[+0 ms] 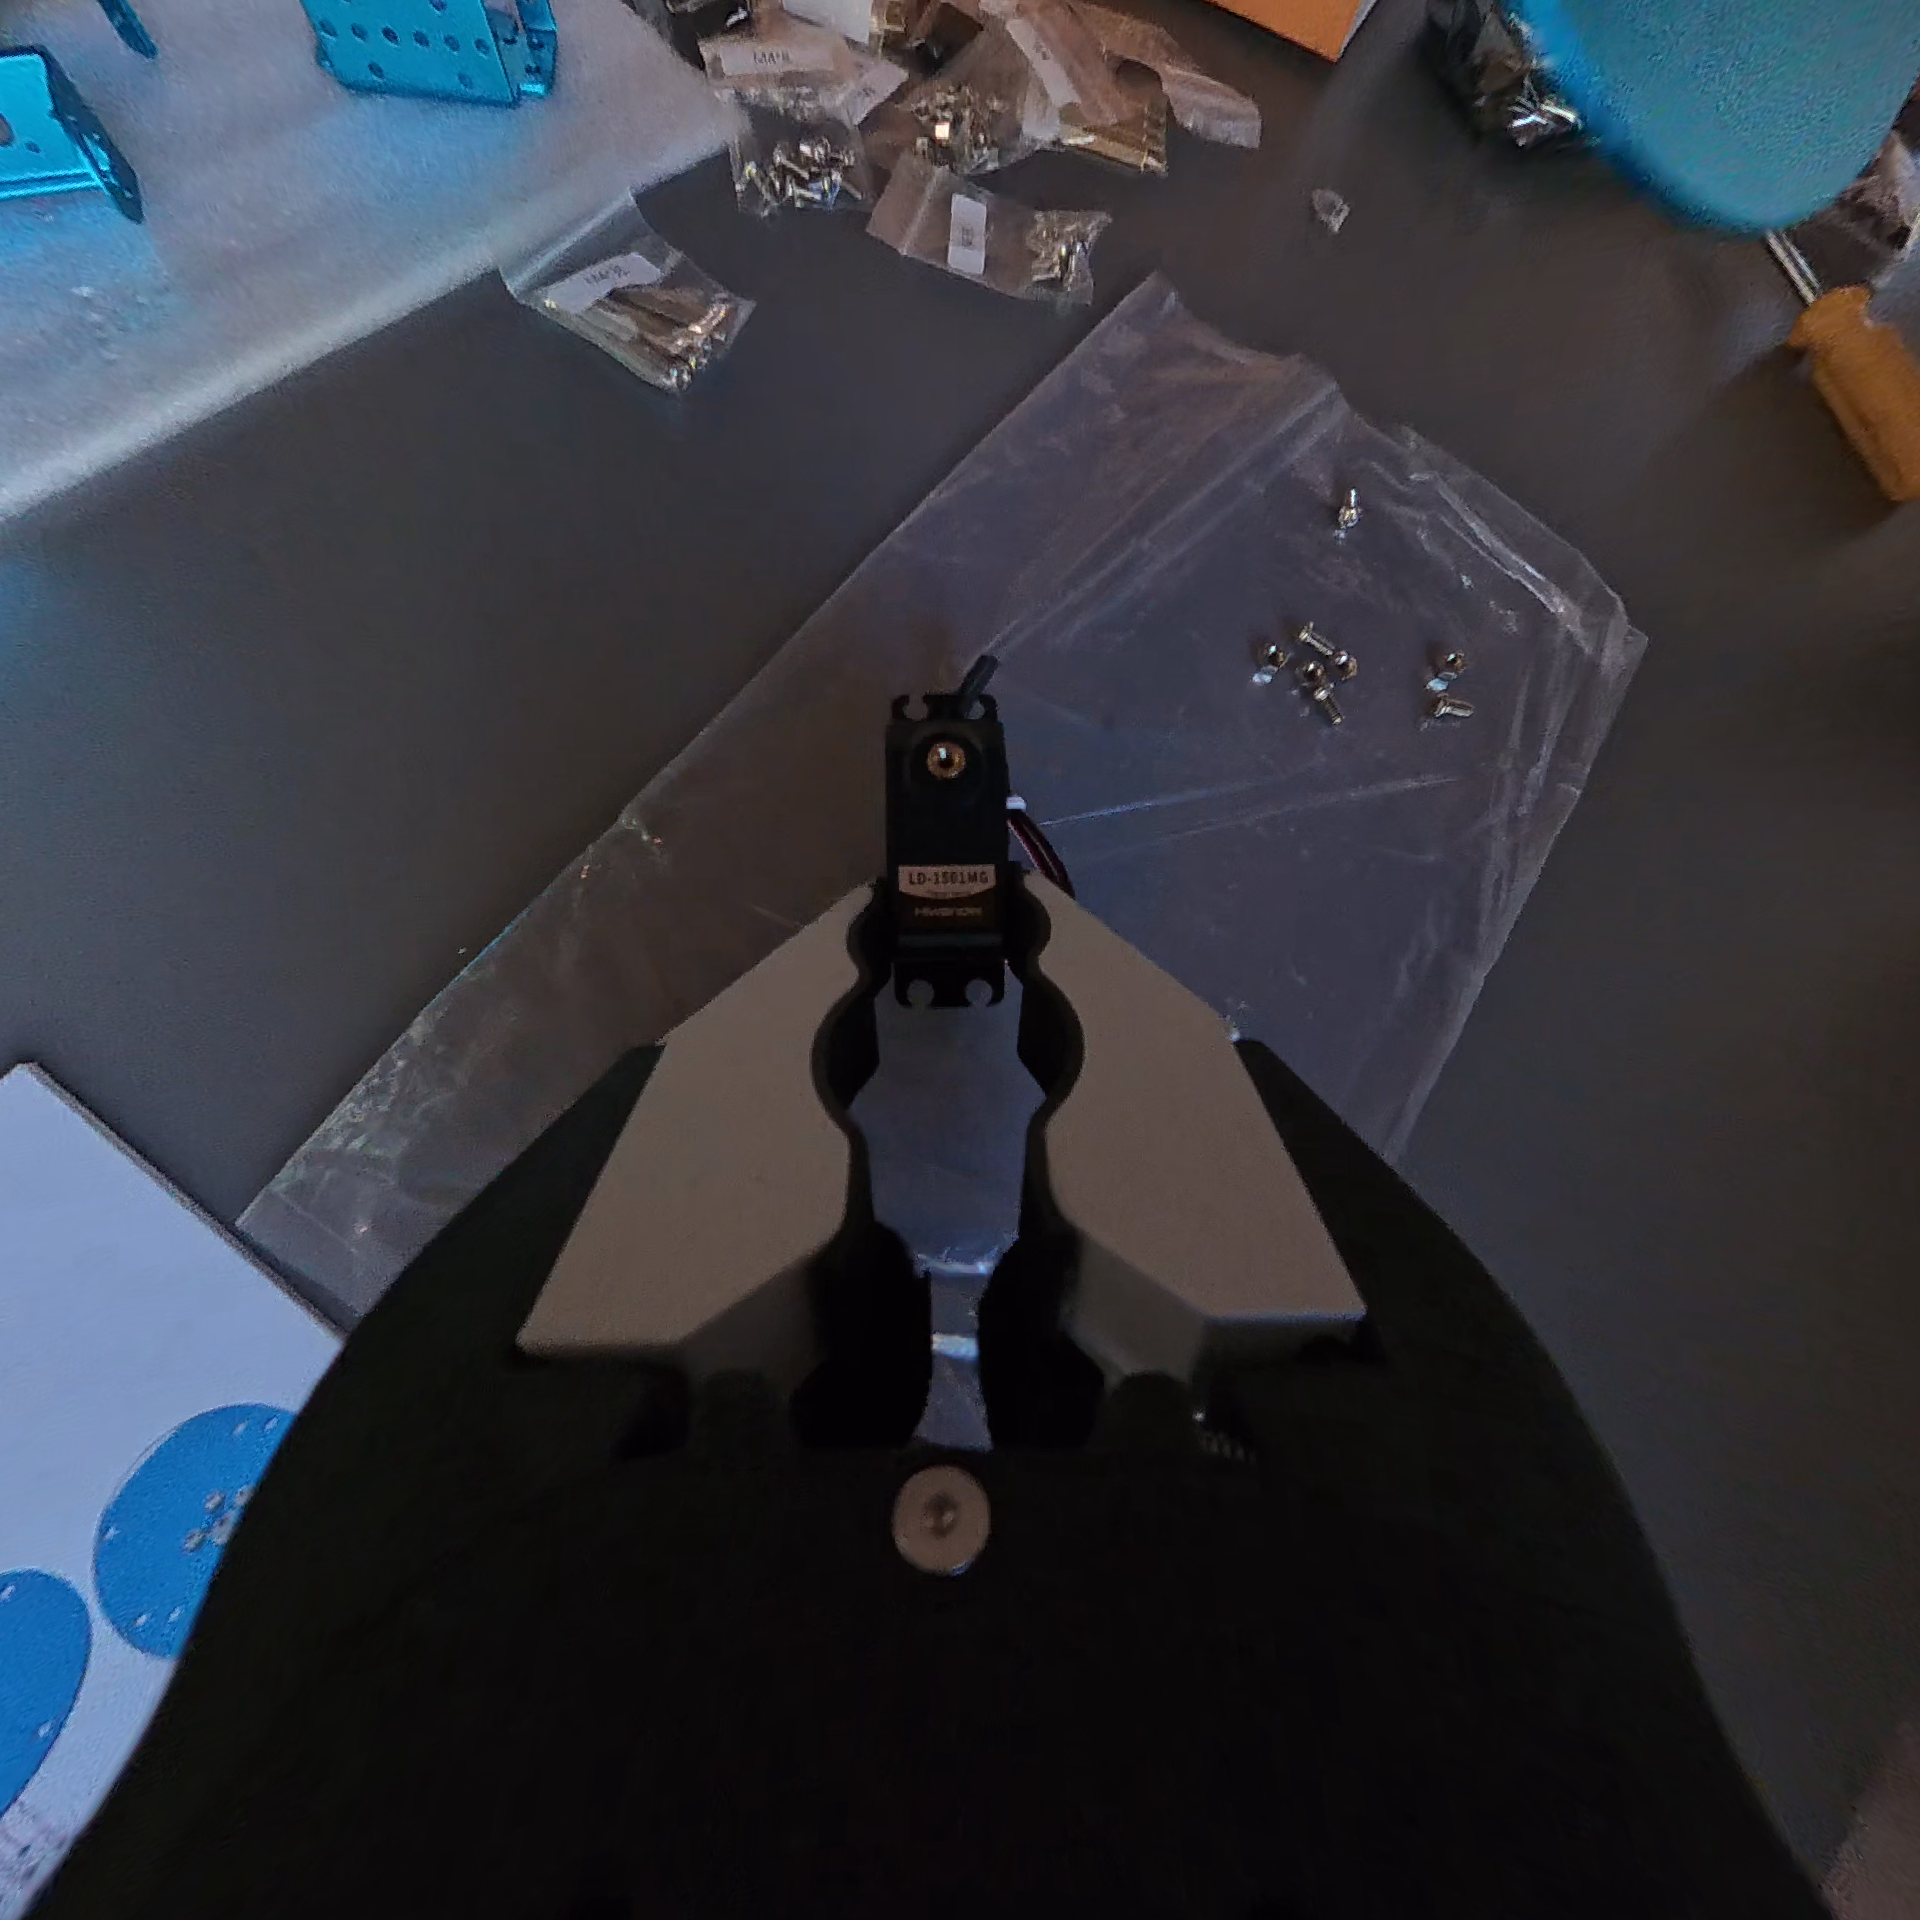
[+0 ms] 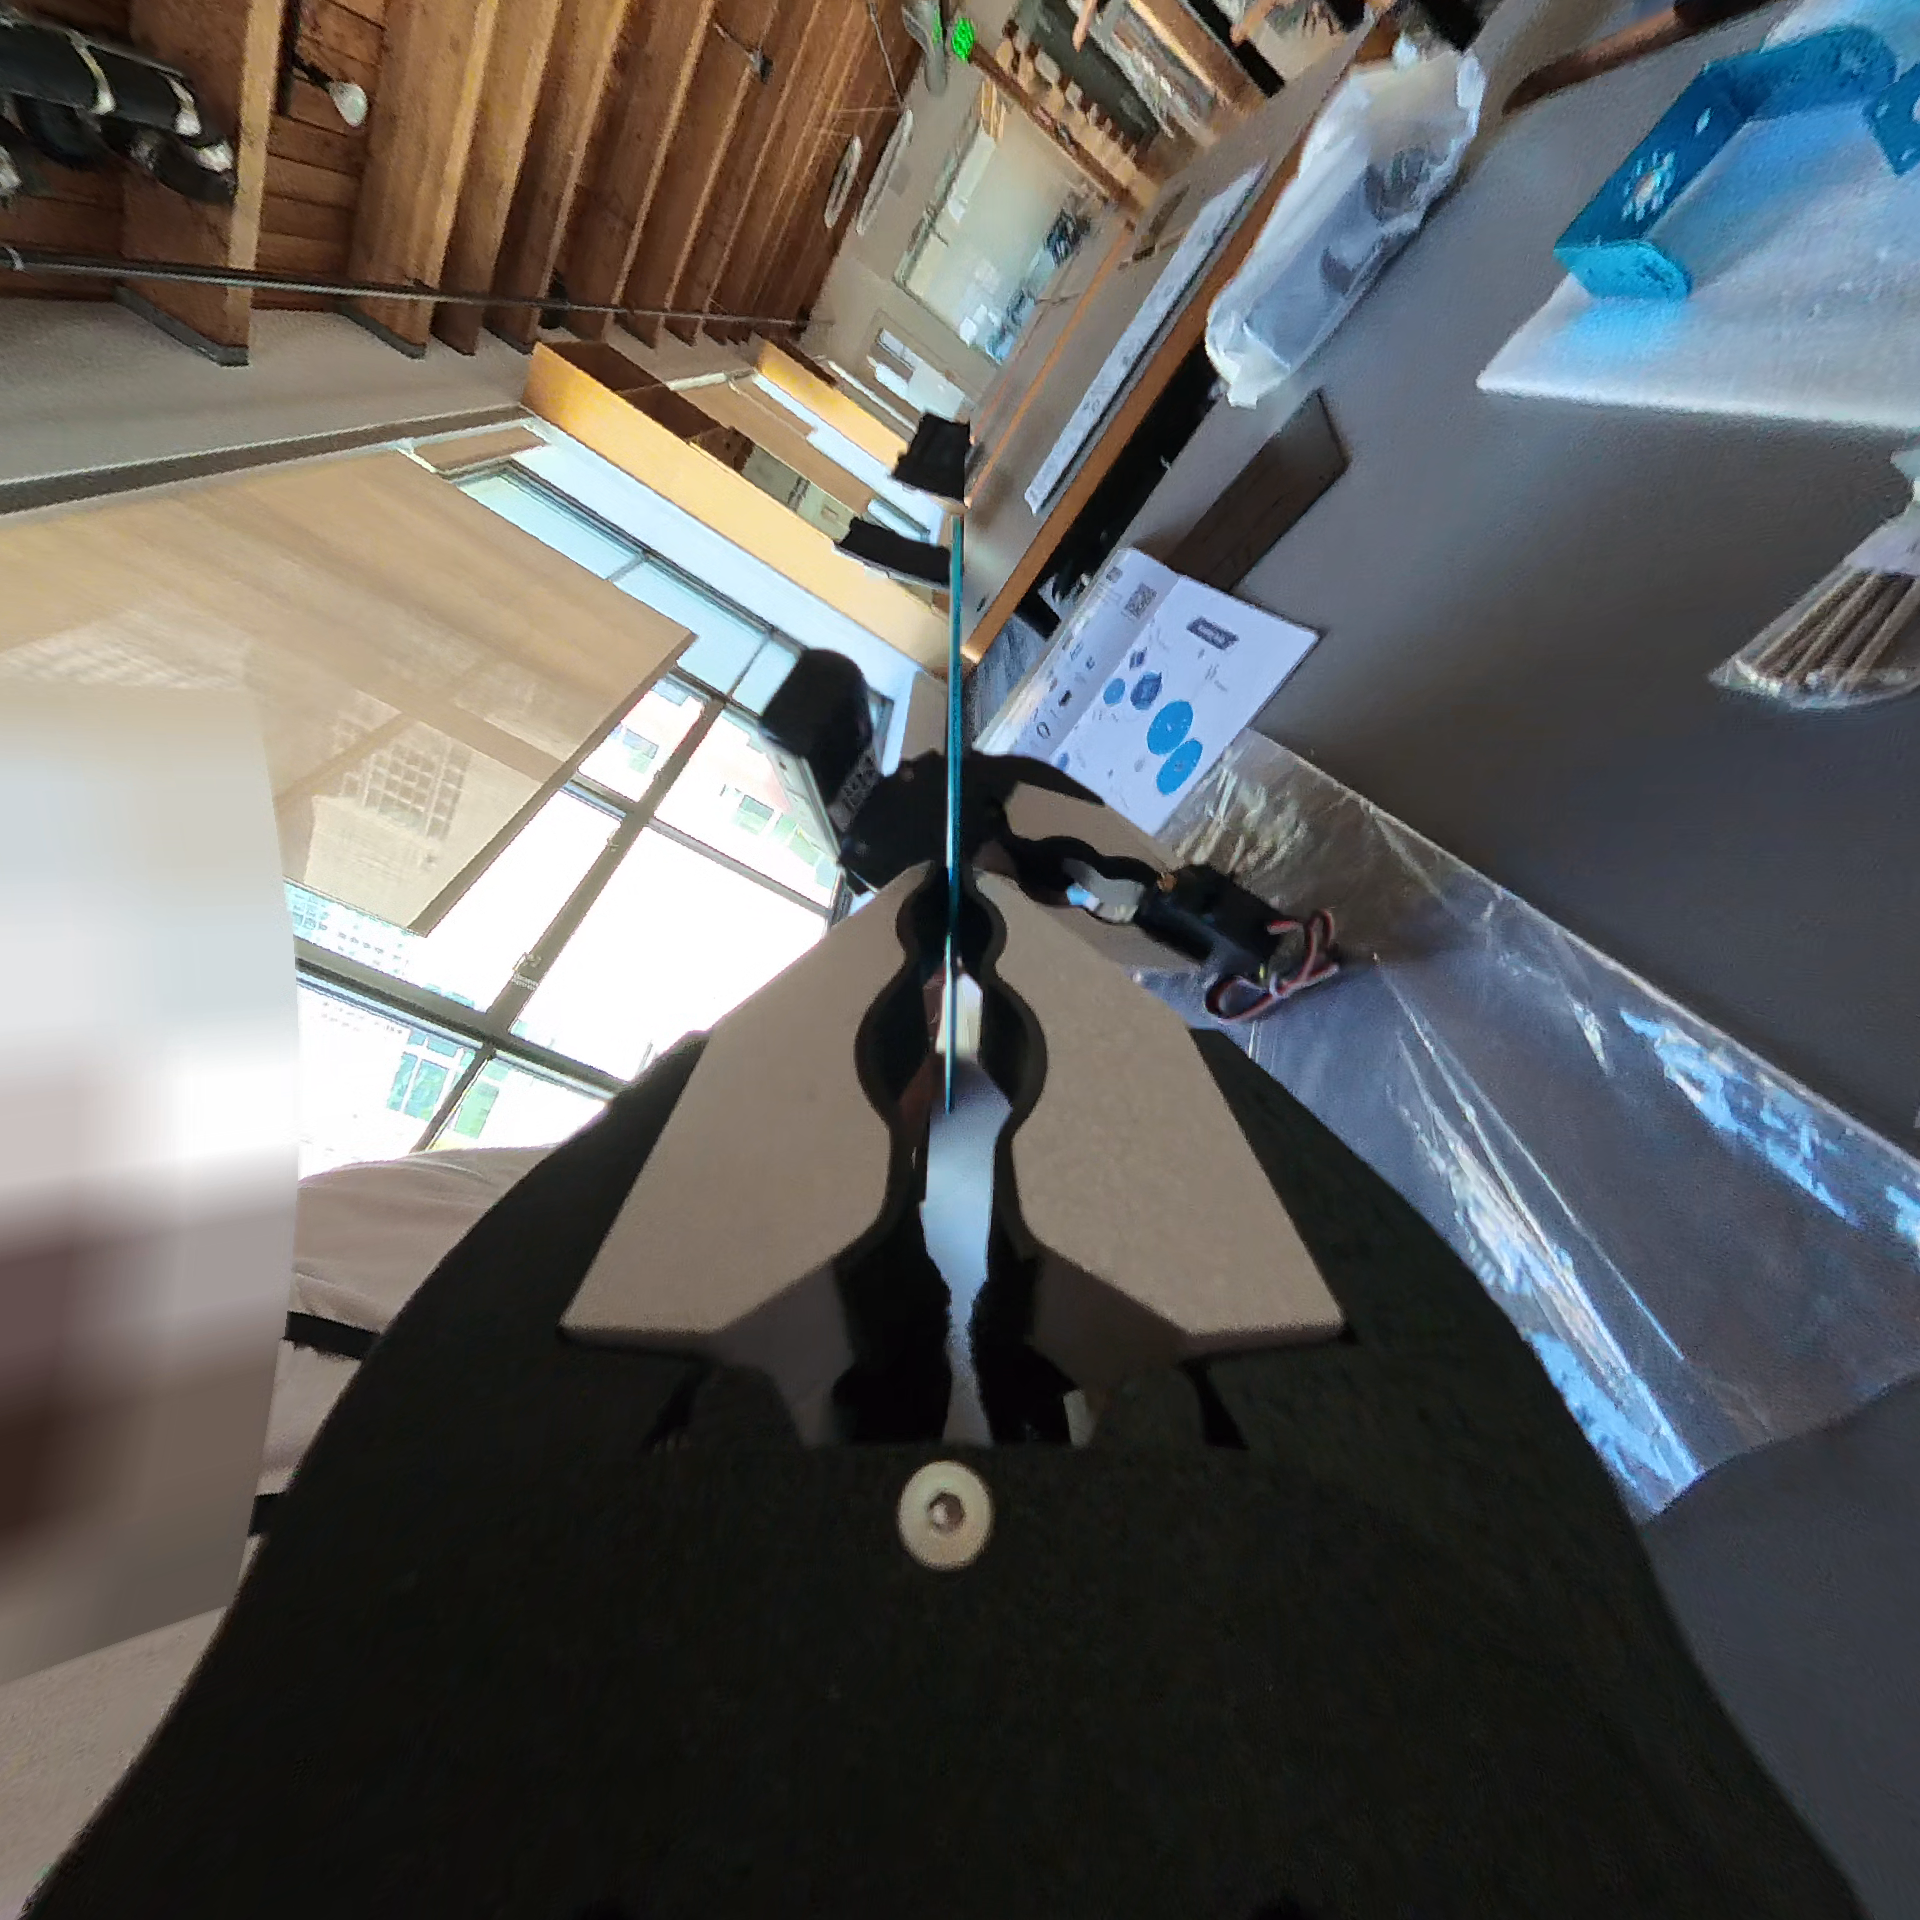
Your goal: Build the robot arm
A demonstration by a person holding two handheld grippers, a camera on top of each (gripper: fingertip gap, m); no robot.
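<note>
My left gripper [image 1: 948, 920] is shut on a black servo motor [image 1: 943, 821] and holds it above a clear plastic bag [image 1: 1195, 582] on the grey table. The servo's brass shaft faces the camera and its wires trail to the right. Several loose screws [image 1: 1314, 670] lie on the bag, to the right of the servo. My right gripper [image 2: 954, 914] is turned on its side and is shut on a thin blue plate [image 2: 955, 623], seen edge-on. Just beyond it, the right wrist view shows the other gripper [image 2: 1039, 821] with the servo [image 2: 1205, 914] and its wires [image 2: 1278, 971].
Small bags of screws [image 1: 935, 125] lie at the far side, with blue metal brackets [image 1: 426, 47] to their left. A yellow-handled screwdriver [image 1: 1860, 384] lies at the right. A blurred blue rounded shape [image 1: 1714, 94] fills the top right. A printed white sheet [image 1: 94, 1403] lies near left. One gripper's finger ends stand about 15 centimeters off the other's.
</note>
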